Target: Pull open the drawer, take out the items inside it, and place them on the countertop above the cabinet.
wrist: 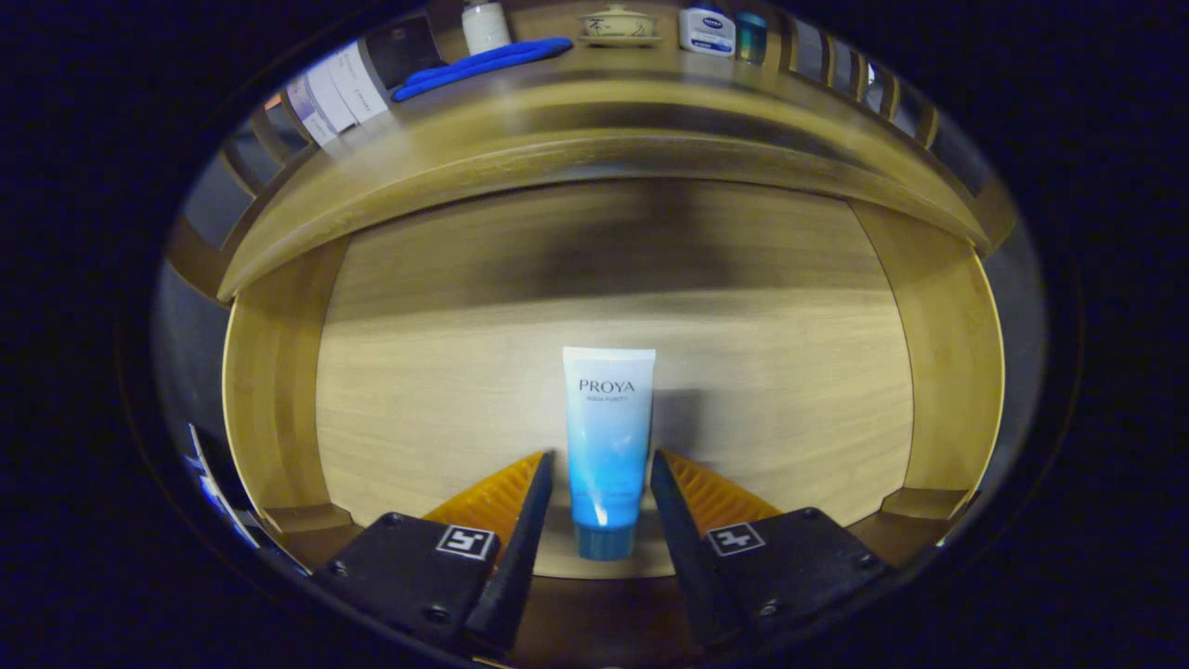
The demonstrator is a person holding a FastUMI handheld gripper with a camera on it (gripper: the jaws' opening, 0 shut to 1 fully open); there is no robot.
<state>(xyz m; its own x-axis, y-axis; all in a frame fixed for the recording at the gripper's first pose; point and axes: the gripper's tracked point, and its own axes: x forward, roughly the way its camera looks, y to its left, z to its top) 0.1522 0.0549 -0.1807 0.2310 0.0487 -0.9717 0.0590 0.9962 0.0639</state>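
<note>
- Gripper view: you are looking down into the open drawer [418, 372], where the blue tube [607, 446] is lying on the wooden bottom.
- Your gripper [602, 474] is holding its jaws released, one on each side of the tube's lower half, with a small gap showing on both sides.
- Beyond the drawer, the table [594, 102] is carrying a blue cloth [483, 63], a white bottle [486, 26] and a lidded dish [618, 23].
</note>
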